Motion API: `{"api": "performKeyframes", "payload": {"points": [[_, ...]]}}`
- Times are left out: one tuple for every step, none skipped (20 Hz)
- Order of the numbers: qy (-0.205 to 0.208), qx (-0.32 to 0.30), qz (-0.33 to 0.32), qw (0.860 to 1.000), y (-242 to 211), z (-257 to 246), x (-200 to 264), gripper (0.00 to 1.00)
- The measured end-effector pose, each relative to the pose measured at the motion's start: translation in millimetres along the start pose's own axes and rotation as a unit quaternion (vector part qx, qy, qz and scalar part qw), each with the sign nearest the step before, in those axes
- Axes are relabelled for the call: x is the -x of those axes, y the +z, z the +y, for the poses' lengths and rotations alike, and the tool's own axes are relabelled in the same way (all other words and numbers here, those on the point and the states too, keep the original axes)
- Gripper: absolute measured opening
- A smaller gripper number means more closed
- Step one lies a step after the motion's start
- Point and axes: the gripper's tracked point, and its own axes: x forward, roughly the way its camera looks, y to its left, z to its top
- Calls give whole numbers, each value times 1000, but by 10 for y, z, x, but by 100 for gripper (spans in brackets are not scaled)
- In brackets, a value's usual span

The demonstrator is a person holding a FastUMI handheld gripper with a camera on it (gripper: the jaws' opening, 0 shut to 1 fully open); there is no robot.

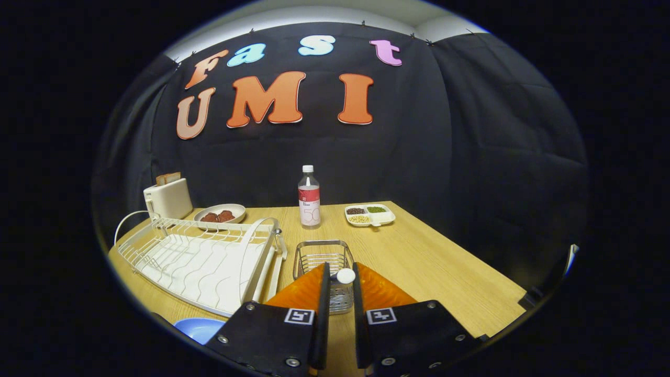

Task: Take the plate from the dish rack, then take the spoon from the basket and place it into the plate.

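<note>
Wooden table [429,256]: gripper [339,280] clenched on white spoon [345,275] at its handle tip above basket [322,259]; light, rigid, slippery.

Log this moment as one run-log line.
stage: spoon pickup | claw: shut on spoon, above basket | plate: on table beside dish rack | spoon: not yet in plate

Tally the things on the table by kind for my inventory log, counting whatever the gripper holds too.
Dish rack: 1
Wire basket: 1
Spoon, pinched in the gripper: 1
Blue plate: 1
Plate of food: 1
Toaster: 1
Bottle: 1
Divided tray: 1
Total: 8
</note>
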Motion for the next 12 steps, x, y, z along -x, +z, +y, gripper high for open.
{"api": "performKeyframes", "payload": {"points": [[13,-12,-2,1000,25,63,12,20],[16,-20,-2,1000,30,77,7,16],[20,-23,-5,1000,56,73,12,13],[25,-27,-5,999,88,100,43,11],[31,-33,-9,999,154,128,86,9],[33,-38,-14,999,233,137,127,8],[36,-39,-19,998,304,143,174,8],[38,-36,-28,998,405,144,251,8],[38,-34,-38,998,514,147,324,8],[38,-30,-47,998,619,129,402,8],[39,-28,-57,997,731,137,481,8],[42,-26,-64,997,830,132,575,8]]}}
